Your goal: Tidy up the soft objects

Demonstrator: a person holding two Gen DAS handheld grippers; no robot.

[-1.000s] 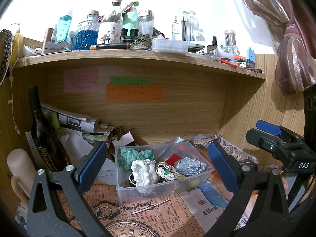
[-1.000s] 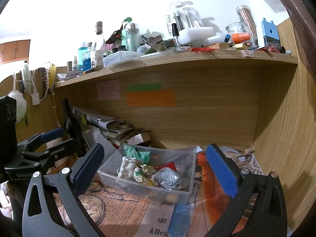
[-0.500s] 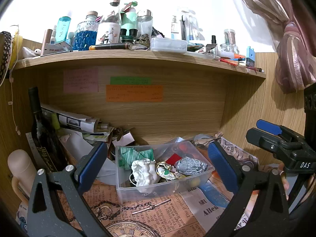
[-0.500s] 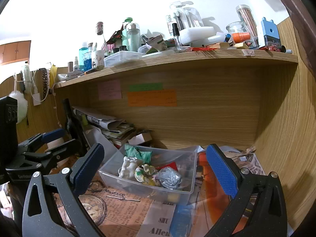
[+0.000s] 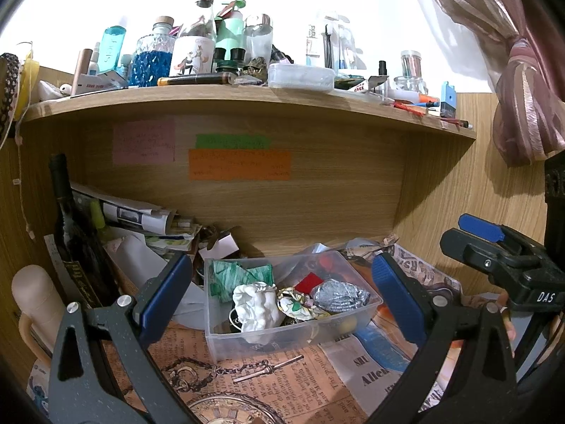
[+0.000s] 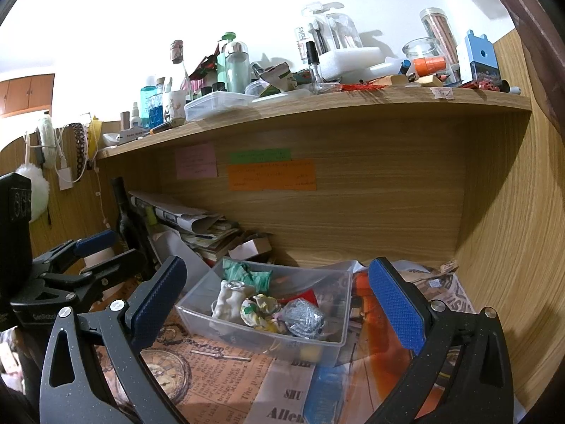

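A: Contents of clear rectangular plastic bin (image 5: 247, 335)?

B: Four soft items. Crumpled green-striped cloth (image 5: 240, 275) at back left corner. Lumpy white crumpled wad (image 5: 256, 305) in front of it, against the near wall. Scrunched floral-print fabric ball (image 5: 296, 302) at centre. Crinkled silver-grey foil-like bundle (image 5: 340, 293) to its right, touching it.

A: Bin pose?

B: Upright, open-topped, on newsprint-patterned paper.

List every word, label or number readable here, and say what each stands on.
"DAS": right gripper, on its body.
"Alle", cut off at the frame edge: newspaper.
"SHU": same newspaper.
"harks", partly hidden: blister pack on the shelf.
Sticky notes: handwriting too small to read.
Bottle labels, and the left gripper body print: blurred.
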